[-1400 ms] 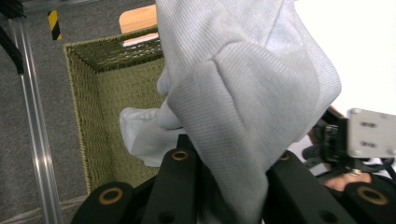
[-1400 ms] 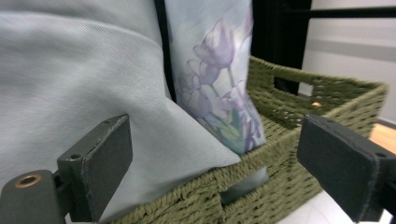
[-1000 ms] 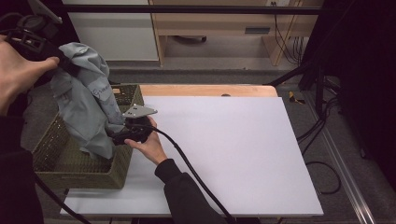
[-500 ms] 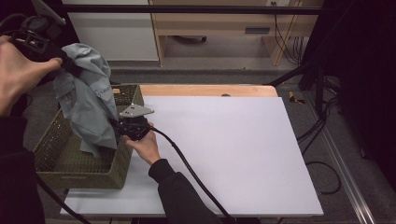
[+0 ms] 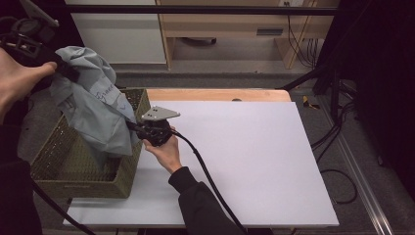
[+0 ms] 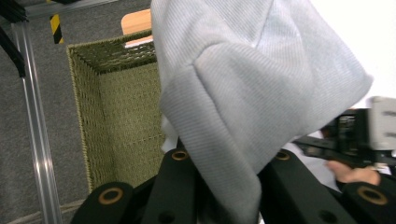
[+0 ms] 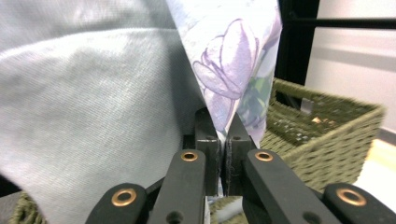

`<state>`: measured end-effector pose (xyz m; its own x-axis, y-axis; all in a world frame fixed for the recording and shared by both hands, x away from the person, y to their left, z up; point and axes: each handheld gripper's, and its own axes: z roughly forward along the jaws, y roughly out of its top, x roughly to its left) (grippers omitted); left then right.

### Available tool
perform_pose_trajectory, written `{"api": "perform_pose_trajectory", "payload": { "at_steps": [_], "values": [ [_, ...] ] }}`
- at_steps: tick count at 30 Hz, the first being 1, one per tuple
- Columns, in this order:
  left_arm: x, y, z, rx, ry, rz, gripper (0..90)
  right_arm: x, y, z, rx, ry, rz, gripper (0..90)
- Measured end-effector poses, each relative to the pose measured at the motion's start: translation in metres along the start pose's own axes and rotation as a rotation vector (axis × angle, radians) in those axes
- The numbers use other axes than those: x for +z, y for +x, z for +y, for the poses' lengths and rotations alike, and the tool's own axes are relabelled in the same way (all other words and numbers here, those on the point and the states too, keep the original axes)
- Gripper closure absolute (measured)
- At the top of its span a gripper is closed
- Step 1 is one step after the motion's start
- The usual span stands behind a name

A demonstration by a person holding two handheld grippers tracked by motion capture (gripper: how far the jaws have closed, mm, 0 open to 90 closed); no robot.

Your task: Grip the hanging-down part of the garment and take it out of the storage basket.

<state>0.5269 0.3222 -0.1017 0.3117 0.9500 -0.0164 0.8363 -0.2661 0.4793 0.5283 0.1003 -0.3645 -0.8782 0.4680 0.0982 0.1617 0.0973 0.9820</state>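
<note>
A pale grey-blue garment (image 5: 93,112) hangs above the wicker basket (image 5: 73,182) at the table's left end. My left gripper (image 5: 66,69) holds it up by its top, jaws shut on the cloth, and the fabric (image 6: 252,93) drapes over those jaws (image 6: 226,163). My right gripper (image 5: 134,127) comes in from the right at the basket's rim and is shut on a lower fold. In the right gripper view the jaws (image 7: 222,126) pinch a corner printed with a purple flower (image 7: 233,65), with plain cloth (image 7: 93,116) to its left.
The white tabletop (image 5: 244,161) stretches to the right of the basket, with a wooden strip (image 5: 220,94) along its far edge. Metal rails and cables run along the floor at the right (image 5: 342,161). The basket's inside (image 6: 121,107) lies below the cloth.
The right gripper has closed on the garment's lower fold and moved a little up and to the right with it. The left gripper has stayed where it was, holding the top.
</note>
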Motion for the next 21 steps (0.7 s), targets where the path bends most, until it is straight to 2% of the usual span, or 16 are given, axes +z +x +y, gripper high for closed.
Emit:
{"api": "perform_pose_trajectory", "payload": {
  "at_steps": [3, 6, 7, 8, 9, 10, 12, 15, 18, 21],
  "values": [
    [0.002, -0.001, 0.000, 0.001, 0.003, -0.004, 79.5, -0.019, -0.002, 0.010, -0.005, -0.027, 0.001, 88.2],
    [0.003, -0.003, 0.000, 0.006, 0.001, -0.004, 79.6, -0.035, -0.005, 0.017, -0.019, -0.031, -0.008, 88.2],
    [0.003, -0.004, 0.001, 0.008, 0.004, -0.008, 79.6, -0.035, -0.005, 0.017, -0.019, -0.031, -0.008, 88.2],
    [0.004, -0.005, 0.001, 0.009, 0.002, -0.008, 79.5, -0.045, -0.006, 0.022, -0.031, -0.038, -0.019, 88.2],
    [0.004, -0.005, 0.001, 0.008, 0.001, -0.012, 79.5, -0.045, -0.006, 0.022, -0.031, -0.038, -0.019, 88.2],
    [0.006, -0.007, 0.001, 0.010, -0.003, -0.015, 79.6, -0.055, -0.006, 0.026, -0.039, -0.040, -0.025, 88.2],
    [0.009, -0.008, 0.001, 0.011, 0.001, -0.019, 79.6, -0.065, -0.006, 0.031, -0.054, -0.038, -0.037, 88.2],
    [0.013, -0.010, 0.001, 0.015, 0.009, -0.016, 79.5, -0.074, -0.005, 0.036, -0.065, -0.039, -0.048, 88.2],
    [0.018, -0.014, 0.002, 0.023, 0.017, -0.020, 79.5, -0.091, -0.004, 0.047, -0.076, -0.053, -0.066, 88.2],
    [0.020, -0.016, 0.002, 0.027, 0.020, -0.022, 79.5, -0.099, -0.003, 0.053, -0.084, -0.055, -0.076, 88.2]
  ]
}}
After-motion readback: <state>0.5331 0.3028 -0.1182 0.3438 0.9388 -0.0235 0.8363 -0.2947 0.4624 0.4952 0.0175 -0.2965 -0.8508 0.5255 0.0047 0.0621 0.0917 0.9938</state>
